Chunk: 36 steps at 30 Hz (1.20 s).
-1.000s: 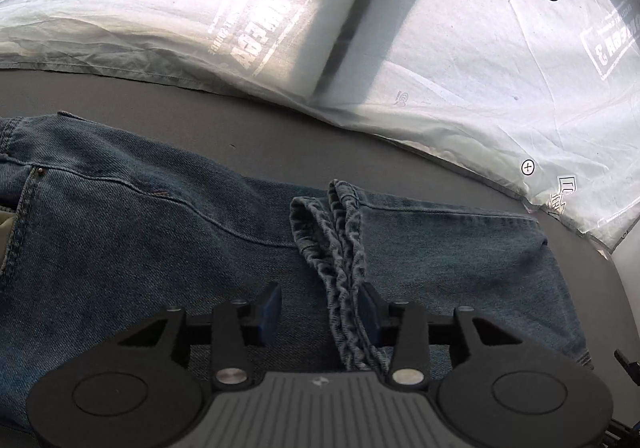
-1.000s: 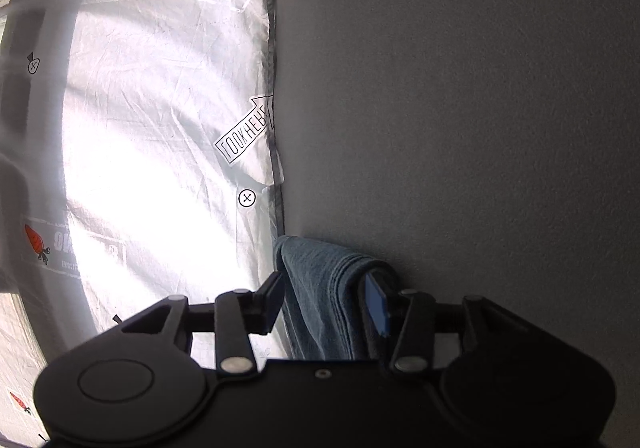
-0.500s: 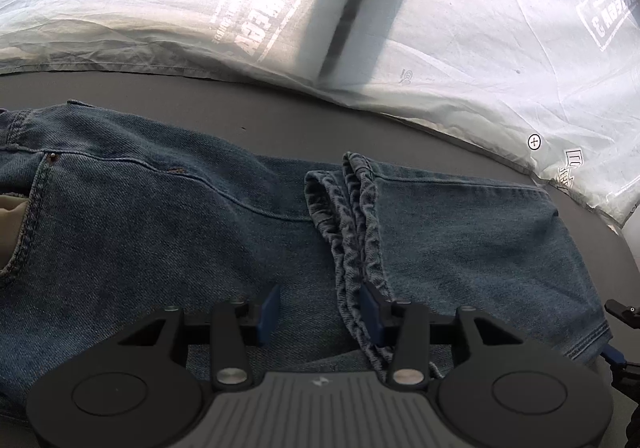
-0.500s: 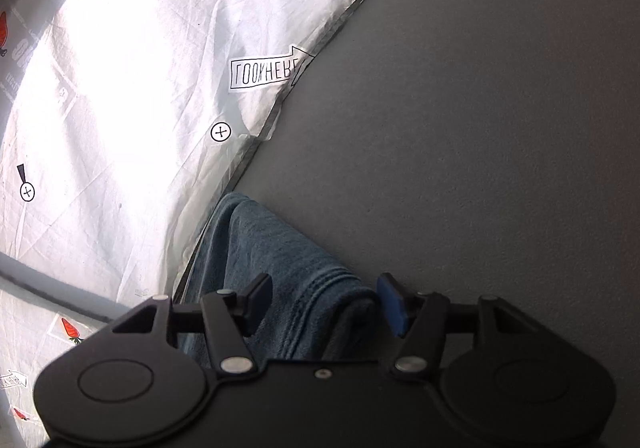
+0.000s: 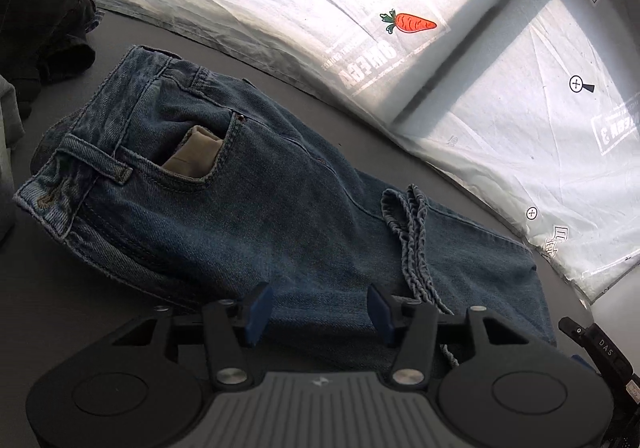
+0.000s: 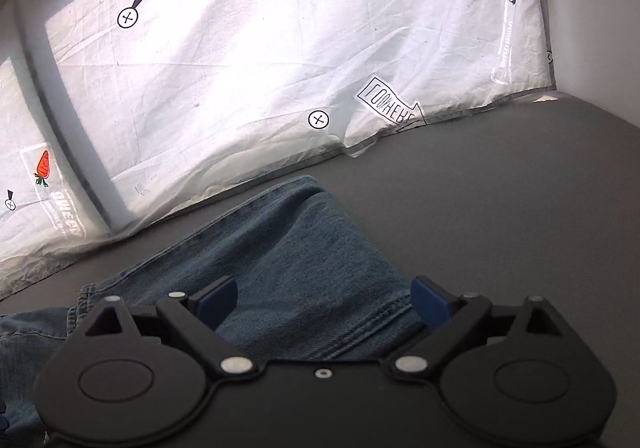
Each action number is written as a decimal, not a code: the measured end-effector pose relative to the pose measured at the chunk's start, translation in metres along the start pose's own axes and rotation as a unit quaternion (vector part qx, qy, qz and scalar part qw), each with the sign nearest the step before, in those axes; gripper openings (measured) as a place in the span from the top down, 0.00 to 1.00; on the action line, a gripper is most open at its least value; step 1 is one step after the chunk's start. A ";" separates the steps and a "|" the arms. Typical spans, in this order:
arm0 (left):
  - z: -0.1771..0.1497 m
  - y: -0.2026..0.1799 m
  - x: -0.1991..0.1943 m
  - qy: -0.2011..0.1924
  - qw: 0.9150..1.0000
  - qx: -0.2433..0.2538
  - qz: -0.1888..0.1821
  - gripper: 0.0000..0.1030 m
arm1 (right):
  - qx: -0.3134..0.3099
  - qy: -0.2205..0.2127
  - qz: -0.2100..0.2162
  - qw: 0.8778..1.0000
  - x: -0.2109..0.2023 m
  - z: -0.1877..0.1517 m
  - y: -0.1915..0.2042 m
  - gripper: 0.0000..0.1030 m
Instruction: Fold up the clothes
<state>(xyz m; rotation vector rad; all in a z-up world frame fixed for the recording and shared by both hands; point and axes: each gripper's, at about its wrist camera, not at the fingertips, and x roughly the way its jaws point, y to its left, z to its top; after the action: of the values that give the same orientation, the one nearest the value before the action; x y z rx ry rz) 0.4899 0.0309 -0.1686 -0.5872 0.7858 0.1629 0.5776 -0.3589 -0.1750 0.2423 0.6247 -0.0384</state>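
A folded pair of blue denim jeans (image 5: 256,207) is laid on the flat grey table (image 5: 72,304), waistband to the left, stacked leg hems (image 5: 412,244) to the right. Behind it, a crinkled white printed plastic sheet (image 5: 460,95) is spread. A dark heap of clothing (image 5: 44,7) is seen far left.

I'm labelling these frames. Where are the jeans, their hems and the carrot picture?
jeans (image 5: 248,183), left wrist view, thigh panel.
hems (image 5: 412,244), left wrist view, bunched cuff edges.
carrot picture (image 5: 414,23), left wrist view, orange body.

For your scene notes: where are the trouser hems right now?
In the left wrist view the hems lie bunched right of centre on the jeans, just beyond the open left gripper.
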 end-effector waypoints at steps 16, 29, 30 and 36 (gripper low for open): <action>0.007 0.085 -0.016 -0.077 0.985 -0.144 0.048 0.20 | -0.019 0.067 0.007 0.998 0.000 -0.056 -0.018 0.00; 0.029 0.112 0.020 -0.101 0.950 -0.293 0.040 0.39 | -0.007 0.058 -0.009 0.998 0.002 -0.060 -0.013 0.00; 0.028 0.114 0.021 -0.097 0.944 -0.312 0.032 0.46 | -0.001 0.060 -0.009 0.998 0.003 -0.058 -0.012 0.00; 0.016 0.123 0.015 -0.084 0.893 -0.434 -0.083 0.69 | 0.053 0.066 0.011 0.996 0.001 -0.051 -0.025 0.00</action>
<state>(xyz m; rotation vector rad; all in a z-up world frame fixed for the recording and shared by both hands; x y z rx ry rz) 0.4678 0.1404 -0.2238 -1.4636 0.4576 0.4097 0.5465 -0.3717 -0.2205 0.3565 0.7521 -0.0339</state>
